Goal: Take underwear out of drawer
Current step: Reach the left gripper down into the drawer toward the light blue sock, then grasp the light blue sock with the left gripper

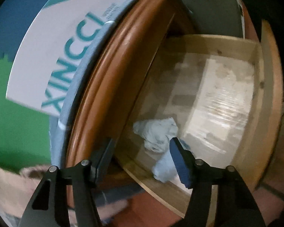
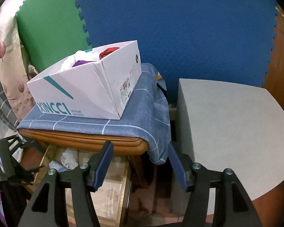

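Note:
A crumpled pale blue and white underwear [image 1: 157, 134] lies in the open wooden drawer [image 1: 208, 38], near its left side. My left gripper [image 1: 140, 149] hangs over that drawer, open, with nothing between its blue pads; its right finger [image 1: 178, 160] overlaps the cloth in the picture. In the right wrist view the same drawer [image 2: 47, 151] stands pulled out under the nightstand, with the underwear [image 2: 66, 157] inside. My right gripper [image 2: 140, 153] is open and holds nothing, in front of the nightstand's corner. The left tool's black body [image 2: 7, 158] shows at the left edge.
A white shoe box [image 2: 81, 94] with red, purple and white clothes sits on the blue checked cloth [image 2: 142, 117] over the brown nightstand top [image 2: 85, 141]. A grey block [image 2: 227, 123] stands to the right. Blue and green foam mats line the wall behind.

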A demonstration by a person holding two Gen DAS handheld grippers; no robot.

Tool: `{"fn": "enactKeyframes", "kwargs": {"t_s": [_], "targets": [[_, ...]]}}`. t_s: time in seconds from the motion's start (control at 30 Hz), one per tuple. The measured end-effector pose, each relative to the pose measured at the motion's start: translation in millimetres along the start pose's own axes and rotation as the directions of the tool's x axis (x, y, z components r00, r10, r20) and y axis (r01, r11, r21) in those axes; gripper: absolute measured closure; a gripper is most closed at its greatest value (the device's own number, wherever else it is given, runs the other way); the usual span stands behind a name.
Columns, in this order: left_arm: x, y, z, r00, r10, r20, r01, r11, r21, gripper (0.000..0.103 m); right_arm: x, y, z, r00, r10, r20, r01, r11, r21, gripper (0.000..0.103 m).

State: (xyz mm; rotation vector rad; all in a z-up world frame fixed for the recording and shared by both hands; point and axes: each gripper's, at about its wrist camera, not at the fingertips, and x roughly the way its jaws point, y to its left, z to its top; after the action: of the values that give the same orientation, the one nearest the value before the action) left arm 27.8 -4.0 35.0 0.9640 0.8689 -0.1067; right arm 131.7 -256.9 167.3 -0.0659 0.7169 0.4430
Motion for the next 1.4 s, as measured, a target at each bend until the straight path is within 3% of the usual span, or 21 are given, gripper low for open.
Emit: {"fn": "enactKeyframes", "kwargs": {"t_s": [0.13,0.17,0.3,0.4,0.53,0.8,1.07,1.23,1.33,1.4], "targets": [[19.7,-9.1,0.8,1.000,-0.029,-0.007,0.029,0.997,0.072,0.041,1.1,1.2,0.0,1.000,0.006,-0.005,-0.006,1.000,-0.004,0.042],[25.8,-13.7,0.3,0.999,-0.038,-0.018,0.040,0.994,0.101,0.036,1.1,1.5,-0.2,1.000,0.008,-0.005,-0.008,1.000,-0.005,0.042],[44.0,-33.4,-7.3,0.996,-0.071,-0.049,0.080,0.971,0.224,0.030,2.0,0.9,-0.3,1.000,0.013,-0.008,-0.013,1.000,-0.002,0.042],[58.0,-37.8,-13.7,0.990,-0.112,-0.082,0.130,0.955,0.267,0.028,2.1,-0.2,-0.4,1.000,0.020,-0.008,-0.020,1.000,0.004,0.042],[74.9,-42.9,-22.8,0.987,-0.114,-0.112,0.144,0.935,0.322,0.028,2.6,0.0,-0.6,1.000,0.024,-0.011,-0.024,1.000,0.004,0.042],[91.6,-36.7,-24.1,0.968,-0.190,-0.164,0.231,0.928,0.291,0.025,5.7,2.4,-0.1,0.999,0.030,-0.022,-0.030,1.000,-0.004,0.042],[105.5,-45.8,-21.6,0.942,-0.251,-0.222,0.312,0.900,0.305,0.020,7.1,3.0,-0.5,0.999,0.039,-0.032,-0.039,0.999,-0.001,0.042],[115.7,-53.3,-24.3,0.917,-0.292,-0.272,0.369,0.880,0.299,0.013,7.4,3.2,-0.6,0.998,0.045,-0.034,-0.045,0.999,0.001,0.042],[118.8,-53.2,-19.8,0.902,-0.321,-0.289,0.400,0.873,0.278,0.013,7.7,3.0,-0.8,0.998,0.049,-0.036,-0.049,0.999,0.004,0.042],[123.7,-49.1,-16.4,0.882,-0.362,-0.301,0.436,0.868,0.235,0.017,8.2,3.3,-1.0,0.998,0.051,-0.039,-0.050,0.999,0.002,0.042]]}}
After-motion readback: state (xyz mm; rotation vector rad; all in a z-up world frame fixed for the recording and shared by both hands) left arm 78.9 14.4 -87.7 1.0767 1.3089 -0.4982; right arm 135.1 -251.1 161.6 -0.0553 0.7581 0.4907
